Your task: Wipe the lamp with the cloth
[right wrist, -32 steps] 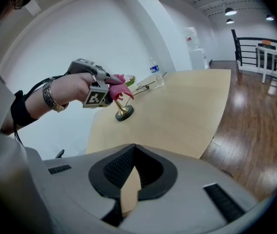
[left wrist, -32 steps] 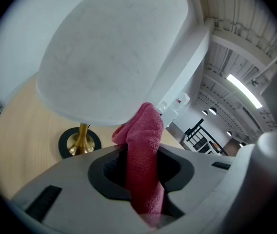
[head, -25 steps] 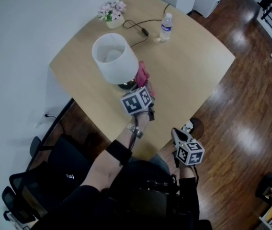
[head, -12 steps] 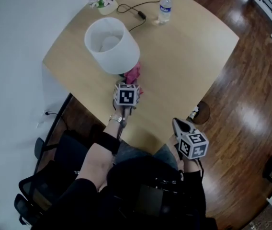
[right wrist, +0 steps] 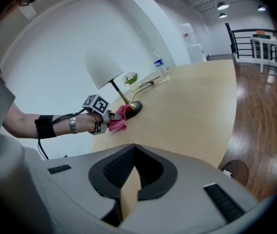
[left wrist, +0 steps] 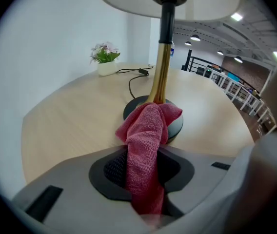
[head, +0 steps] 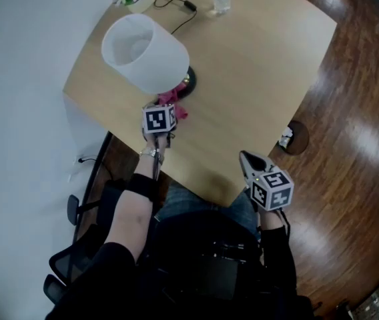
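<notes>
- Pink woven cloth [left wrist: 146, 145] is pinched tight in the left tool [left wrist: 146, 174], jaws clamped on the bunched fabric with the free end flopping forward.
- And that tool has dropped! A second ago it rode up beside the white drum shade [head: 143, 52]. Now it sits low at the foot of the table lamp [right wrist: 103, 68], and it has rolled over on the way down.
- The cloth's tip lies on the black round base [left wrist: 131, 112], right up against the bottom of the brass stem [left wrist: 160, 72].
- My read: the wipe is moving on to the base and lower stem, so short rubs around that foot look like the next job.
- Right tool [right wrist: 130, 179] hangs off the near edge of the pale wooden worktop [head: 256, 79], jaws pressed together on nothing, well apart from the lamp.
</notes>
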### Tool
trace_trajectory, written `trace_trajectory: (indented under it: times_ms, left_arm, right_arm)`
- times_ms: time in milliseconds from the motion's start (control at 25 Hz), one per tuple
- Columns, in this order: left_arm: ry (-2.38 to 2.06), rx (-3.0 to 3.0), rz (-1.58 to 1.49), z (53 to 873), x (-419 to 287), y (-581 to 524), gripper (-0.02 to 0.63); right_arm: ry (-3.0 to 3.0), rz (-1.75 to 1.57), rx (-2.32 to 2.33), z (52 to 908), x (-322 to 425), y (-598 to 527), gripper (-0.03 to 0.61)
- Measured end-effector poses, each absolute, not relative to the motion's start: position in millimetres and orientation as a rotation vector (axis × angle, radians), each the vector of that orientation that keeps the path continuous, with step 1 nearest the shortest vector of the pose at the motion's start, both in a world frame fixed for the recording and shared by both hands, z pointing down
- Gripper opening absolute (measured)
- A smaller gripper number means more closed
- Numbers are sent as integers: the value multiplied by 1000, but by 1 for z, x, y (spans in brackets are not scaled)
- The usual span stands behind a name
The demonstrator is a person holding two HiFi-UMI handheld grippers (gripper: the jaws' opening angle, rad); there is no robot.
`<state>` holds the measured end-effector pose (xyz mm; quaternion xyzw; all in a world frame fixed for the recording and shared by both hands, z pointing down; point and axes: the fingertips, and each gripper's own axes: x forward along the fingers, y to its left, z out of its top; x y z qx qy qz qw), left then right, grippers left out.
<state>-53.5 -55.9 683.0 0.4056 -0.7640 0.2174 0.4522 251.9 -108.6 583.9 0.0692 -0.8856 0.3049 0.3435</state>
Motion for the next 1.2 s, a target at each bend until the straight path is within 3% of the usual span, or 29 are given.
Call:
trace_trajectory:
  times_ms: [680,1200]
  left_arm:
    - [-1538,1635,1021,679,-129,-67,118]
    - [-1424,1720,1240,686,-143,-71,120]
  right_arm:
    - [-2309,872,671,563,115,-19,9]
    - [-2378,934,717,560,71,8,9]
